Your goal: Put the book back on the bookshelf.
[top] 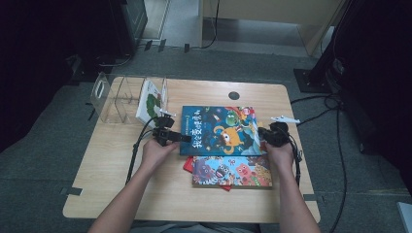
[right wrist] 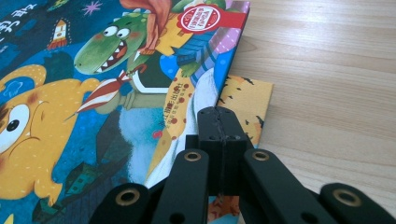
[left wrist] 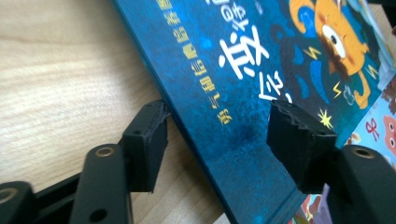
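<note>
On the wooden table (top: 107, 160), the blue picture book (top: 218, 130) lies atop a second, colourful book (top: 232, 172). Left gripper (left wrist: 217, 140) has its jaws spread wide astride the blue book's spine edge, pads clear of it. Right gripper (right wrist: 219, 116) is pressed together at the book's far corner, holding nothing.

Wooden table (top: 111, 170): clear rack (top: 119, 99), stacked picture books (top: 228, 170).
</note>
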